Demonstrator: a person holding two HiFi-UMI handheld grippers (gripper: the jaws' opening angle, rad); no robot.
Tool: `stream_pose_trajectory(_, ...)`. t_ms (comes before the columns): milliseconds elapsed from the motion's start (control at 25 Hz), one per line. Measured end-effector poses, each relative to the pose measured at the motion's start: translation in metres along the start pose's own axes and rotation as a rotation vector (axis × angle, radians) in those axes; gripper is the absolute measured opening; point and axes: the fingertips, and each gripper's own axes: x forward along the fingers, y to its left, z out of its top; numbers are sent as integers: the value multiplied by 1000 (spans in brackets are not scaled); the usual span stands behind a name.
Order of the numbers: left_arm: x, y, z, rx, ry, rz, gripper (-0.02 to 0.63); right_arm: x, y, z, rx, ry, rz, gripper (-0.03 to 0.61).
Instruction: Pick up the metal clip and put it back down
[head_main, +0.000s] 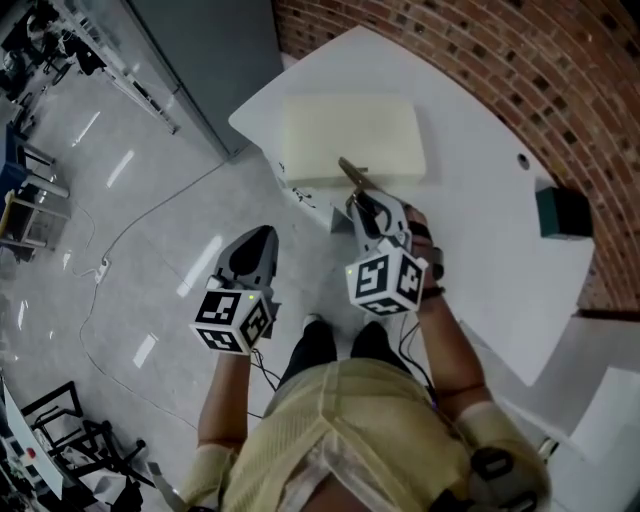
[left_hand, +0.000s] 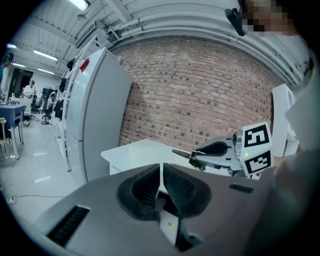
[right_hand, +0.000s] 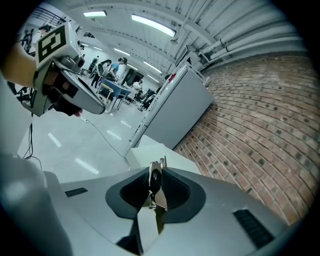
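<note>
**Metal clip up in your right gripper, left gripper idle**

Your right gripper (head_main: 364, 206) is clamped on the metal clip (head_main: 352, 172). In the right gripper view the clip (right_hand: 156, 176) stands pinched between the two pads, with its tip sticking out past them. It hangs over the near edge of the white table (head_main: 480, 210), just in front of the cream foam block (head_main: 350, 135). In the left gripper view it (left_hand: 192, 153) looks clear of the tabletop. Your left gripper (head_main: 262, 238) has its jaws together with nothing in them, and it sits over the grey floor (head_main: 120, 200) to the left of the table, apart from the right one. A dark green box (head_main: 562, 212) is at the table's right edge, by the brick wall (head_main: 520, 60).
</note>
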Motion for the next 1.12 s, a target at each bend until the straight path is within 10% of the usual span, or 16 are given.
stream_pose_trajectory(1120,182,-237,-16,105,139,-287,20,-86,-148,-279,228,266,-192,26)
